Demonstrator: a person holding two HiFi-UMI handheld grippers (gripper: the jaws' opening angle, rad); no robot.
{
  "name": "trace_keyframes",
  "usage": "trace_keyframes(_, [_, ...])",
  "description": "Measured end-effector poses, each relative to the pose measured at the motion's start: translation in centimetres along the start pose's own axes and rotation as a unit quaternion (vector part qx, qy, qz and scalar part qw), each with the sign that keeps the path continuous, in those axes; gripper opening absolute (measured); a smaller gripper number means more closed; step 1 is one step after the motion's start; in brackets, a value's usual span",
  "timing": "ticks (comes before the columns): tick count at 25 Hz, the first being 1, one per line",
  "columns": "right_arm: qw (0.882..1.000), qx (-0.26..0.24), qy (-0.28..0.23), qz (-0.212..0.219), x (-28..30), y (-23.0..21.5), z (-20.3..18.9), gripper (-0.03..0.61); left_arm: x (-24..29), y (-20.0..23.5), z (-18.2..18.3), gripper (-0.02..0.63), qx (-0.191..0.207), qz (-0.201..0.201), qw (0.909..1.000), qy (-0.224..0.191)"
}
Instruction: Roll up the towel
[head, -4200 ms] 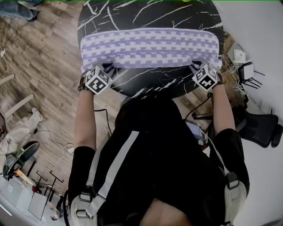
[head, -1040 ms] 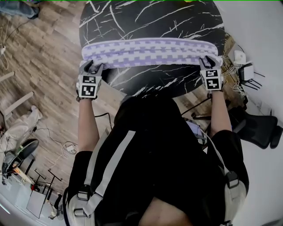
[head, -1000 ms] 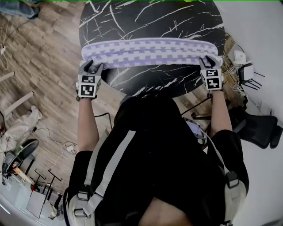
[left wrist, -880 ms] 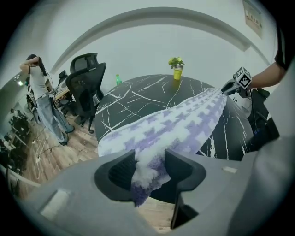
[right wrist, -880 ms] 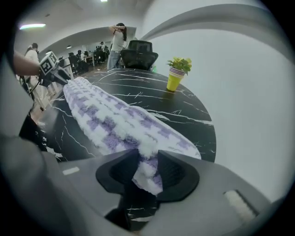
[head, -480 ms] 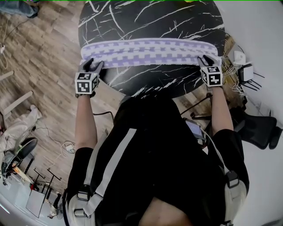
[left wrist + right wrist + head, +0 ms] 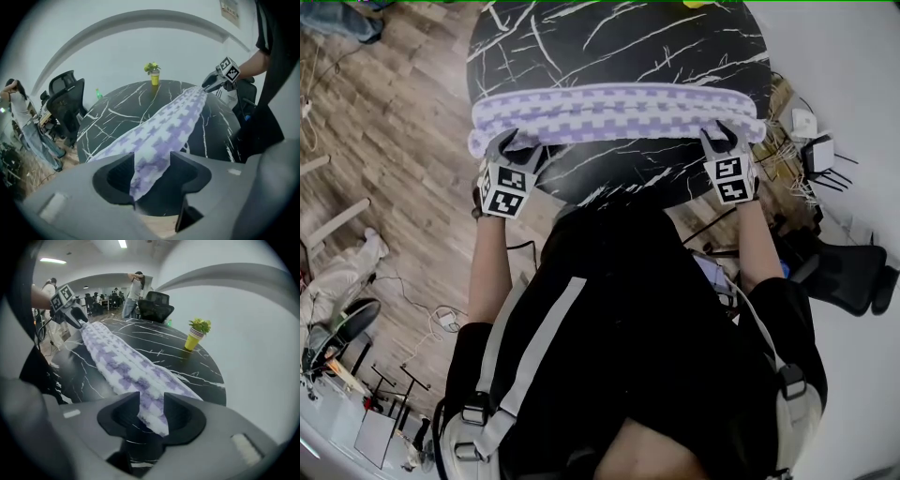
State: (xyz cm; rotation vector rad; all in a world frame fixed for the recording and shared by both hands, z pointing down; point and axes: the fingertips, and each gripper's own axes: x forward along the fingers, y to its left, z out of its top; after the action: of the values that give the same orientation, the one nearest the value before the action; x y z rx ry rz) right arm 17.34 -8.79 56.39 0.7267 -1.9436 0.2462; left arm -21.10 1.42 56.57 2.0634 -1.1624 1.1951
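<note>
Both your grippers have slid in a bit toward each other since a second ago, and the towel (image 7: 619, 111) is a thinner band than it was a few seconds back. It lies as a long purple-and-white roll across the black table (image 7: 609, 37), from one side to the other, near your edge.

Your left gripper (image 7: 517, 148) has the left end of the towel between its jaws. They stand partly apart and are opening, with the cloth filling the gap and a bit of it hanging down past them. Your right gripper (image 7: 722, 139) has the right end pinched between its jaws, which are a little closer together and pressed on the cloth.

On the far side of the table stands a yellow cup (image 7: 192, 341) with a small green plant (image 7: 201, 326) in it, well apart from the towel.
</note>
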Motion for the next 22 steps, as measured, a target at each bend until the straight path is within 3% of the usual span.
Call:
trace_keyframes(3, [0.999, -0.023, -0.003, 0.024, 0.0, 2.3, 0.1, 0.146, 0.6, -2.5, 0.7, 0.245, 0.029, -0.025, 0.9993, -0.001])
trace_keyframes(7, [0.996, -0.080, 0.025, 0.040, 0.6, 4.0, -1.8, 0.152, 1.9, -4.3, 0.1, 0.245, 0.087, -0.039, 0.9950, 0.030])
trace_keyframes(15, [0.982, -0.165, 0.087, 0.043, 2.1, 1.1, -5.6, 0.156, 3.2, -3.0, -2.3, 0.244, 0.148, -0.036, 0.9845, 0.088])
trace_keyframes(22, [0.969, -0.172, 0.122, 0.125, 2.7, 0.9, -5.4, 0.155, 4.6, -2.3, -2.1, 0.243, 0.135, -0.083, 0.9803, 0.118])
